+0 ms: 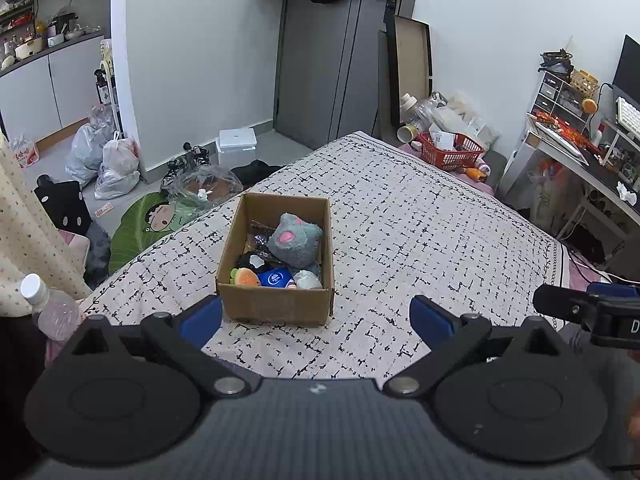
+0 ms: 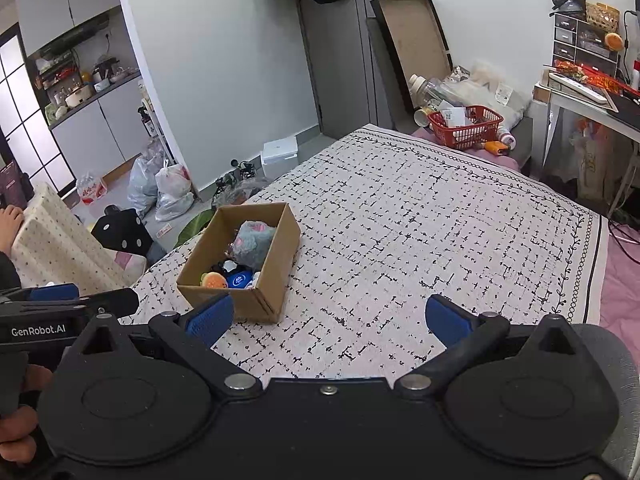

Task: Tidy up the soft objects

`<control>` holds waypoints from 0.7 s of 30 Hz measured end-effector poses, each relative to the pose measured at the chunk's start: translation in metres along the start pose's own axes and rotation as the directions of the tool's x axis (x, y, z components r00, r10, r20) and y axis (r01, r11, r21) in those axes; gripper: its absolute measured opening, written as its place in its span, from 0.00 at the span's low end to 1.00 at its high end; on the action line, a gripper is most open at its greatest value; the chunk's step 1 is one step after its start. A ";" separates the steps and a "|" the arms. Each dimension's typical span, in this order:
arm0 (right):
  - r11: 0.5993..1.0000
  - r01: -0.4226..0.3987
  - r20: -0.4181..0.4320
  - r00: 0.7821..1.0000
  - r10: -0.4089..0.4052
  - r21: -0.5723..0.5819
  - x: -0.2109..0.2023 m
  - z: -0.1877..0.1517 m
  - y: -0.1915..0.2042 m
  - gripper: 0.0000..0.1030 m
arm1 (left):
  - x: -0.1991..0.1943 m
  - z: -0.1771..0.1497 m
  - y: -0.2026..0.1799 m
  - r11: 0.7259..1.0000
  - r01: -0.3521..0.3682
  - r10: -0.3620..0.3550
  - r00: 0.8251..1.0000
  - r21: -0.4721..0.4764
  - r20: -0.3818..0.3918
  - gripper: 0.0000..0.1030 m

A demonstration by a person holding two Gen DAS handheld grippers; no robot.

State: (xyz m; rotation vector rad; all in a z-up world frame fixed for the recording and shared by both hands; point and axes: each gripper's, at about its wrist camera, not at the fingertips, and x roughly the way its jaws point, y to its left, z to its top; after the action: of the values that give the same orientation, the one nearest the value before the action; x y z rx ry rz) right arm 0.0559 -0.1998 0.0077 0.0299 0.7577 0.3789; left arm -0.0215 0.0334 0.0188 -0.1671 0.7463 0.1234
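Note:
A cardboard box (image 1: 276,304) (image 2: 262,300) stands on the patterned bedspread (image 1: 400,240) (image 2: 400,220). Inside lie a grey plush with a pink patch (image 1: 294,240) (image 2: 252,240), an orange plush (image 1: 246,278) (image 2: 214,280), a blue pouch (image 1: 274,279) (image 2: 239,280) and a dark item. My left gripper (image 1: 316,316) hangs open just short of the box's near wall, holding nothing. My right gripper (image 2: 330,318) is open too, empty, to the right of the box. The right gripper's body (image 1: 588,310) shows at the left wrist view's right edge.
A red basket (image 1: 450,150) (image 2: 466,126) sits at the bed's far corner. A plastic bottle (image 1: 50,306) stands by the bed's left edge. Bags (image 1: 108,160), a green cushion (image 1: 140,224) and shoes lie on the floor. A desk (image 1: 580,152) stands to the right.

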 end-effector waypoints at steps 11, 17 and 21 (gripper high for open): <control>1.000 0.000 0.000 1.000 0.000 0.004 -0.003 -0.001 0.003 1.00 | -0.005 -0.003 0.002 1.000 -0.003 0.003 1.000 -0.002 -0.001 0.96; 1.000 -0.004 -0.001 1.000 0.004 0.015 -0.003 -0.001 0.001 1.00 | -0.006 -0.003 0.003 1.000 -0.003 0.003 1.000 0.000 -0.001 0.96; 1.000 -0.008 0.000 1.000 0.008 0.019 -0.003 -0.001 0.000 1.00 | -0.008 -0.004 0.004 1.000 -0.001 0.001 1.000 0.001 0.000 0.96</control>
State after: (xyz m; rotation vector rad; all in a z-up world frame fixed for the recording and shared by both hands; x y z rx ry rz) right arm 0.0530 -0.2007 0.0094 0.0506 0.7615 0.3791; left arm -0.0308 0.0360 0.0206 -0.1658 0.7466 0.1241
